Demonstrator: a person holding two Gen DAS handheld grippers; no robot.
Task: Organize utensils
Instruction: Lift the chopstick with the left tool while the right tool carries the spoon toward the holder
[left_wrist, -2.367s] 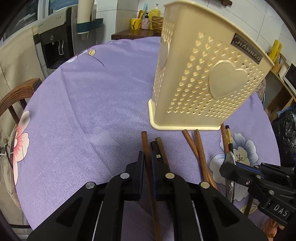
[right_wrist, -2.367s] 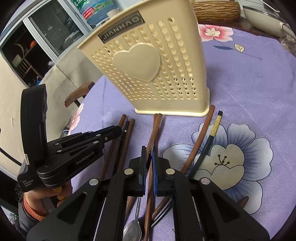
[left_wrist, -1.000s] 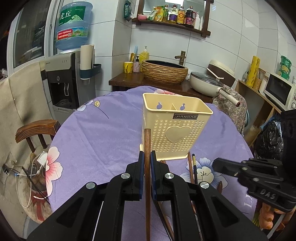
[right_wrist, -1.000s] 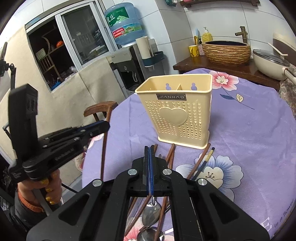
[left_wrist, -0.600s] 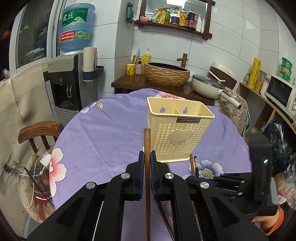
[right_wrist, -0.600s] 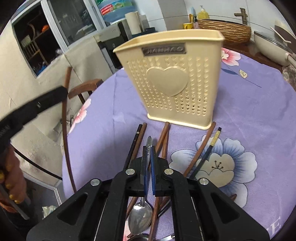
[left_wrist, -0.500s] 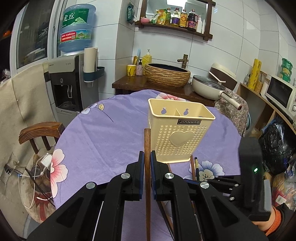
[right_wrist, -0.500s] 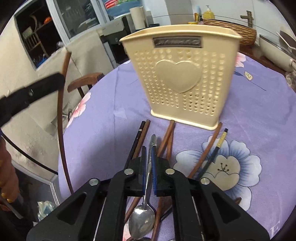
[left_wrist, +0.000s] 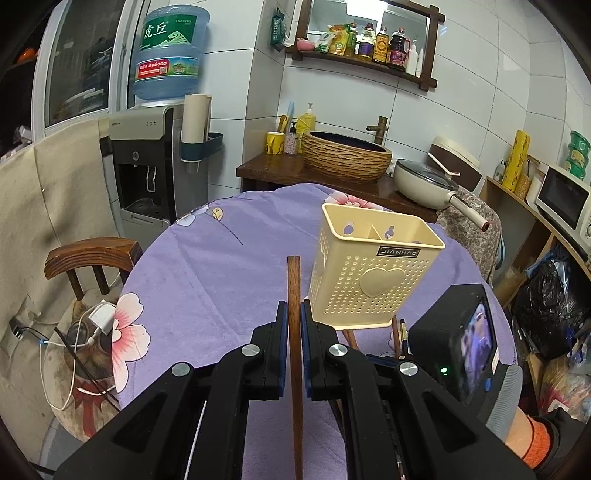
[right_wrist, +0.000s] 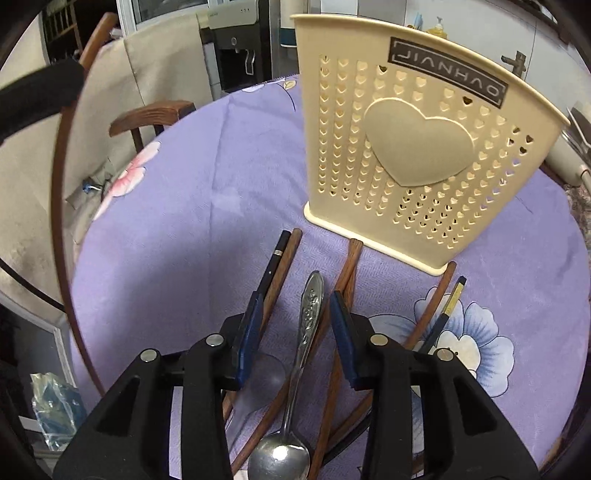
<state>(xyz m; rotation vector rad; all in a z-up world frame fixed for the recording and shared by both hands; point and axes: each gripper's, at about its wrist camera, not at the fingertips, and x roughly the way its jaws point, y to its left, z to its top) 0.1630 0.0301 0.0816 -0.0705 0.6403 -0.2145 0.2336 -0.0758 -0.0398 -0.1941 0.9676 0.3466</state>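
The left gripper (left_wrist: 291, 325) squeezes a brown chopstick (left_wrist: 294, 332) that sticks up past its fingertips. The holder (left_wrist: 373, 273) stands ahead of it, a bit to the right, on the purple cloth (left_wrist: 207, 280). The right gripper (right_wrist: 295, 314) is wide apart, low over a spoon (right_wrist: 295, 369) lying between its fingers. More chopsticks (right_wrist: 343, 295) lie under and beside it, pointing to the holder.

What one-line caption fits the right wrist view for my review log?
Open right gripper straddles a metal spoon lying among wooden chopsticks before the cream utensil holder.
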